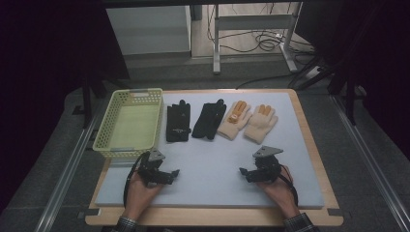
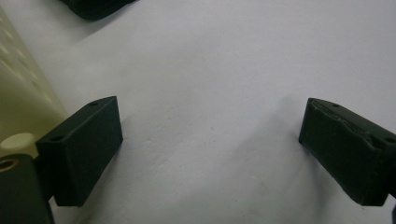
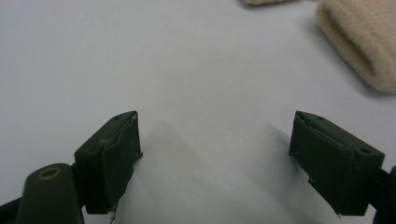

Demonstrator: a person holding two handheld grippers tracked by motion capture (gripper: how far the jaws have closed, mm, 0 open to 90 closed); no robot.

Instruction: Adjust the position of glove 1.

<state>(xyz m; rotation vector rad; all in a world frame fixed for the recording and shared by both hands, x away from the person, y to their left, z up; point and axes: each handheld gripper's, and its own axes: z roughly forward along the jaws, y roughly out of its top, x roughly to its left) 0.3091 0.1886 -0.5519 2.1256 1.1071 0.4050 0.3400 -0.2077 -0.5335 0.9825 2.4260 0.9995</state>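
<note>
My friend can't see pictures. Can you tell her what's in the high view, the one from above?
A person's two hands rest on a pale mat, the left gripper and the right gripper both open and holding nothing. Beyond them lie four gloves in a row: two black gloves and two cream gloves with orange patches. An empty yellow basket sits at the left.
</note>
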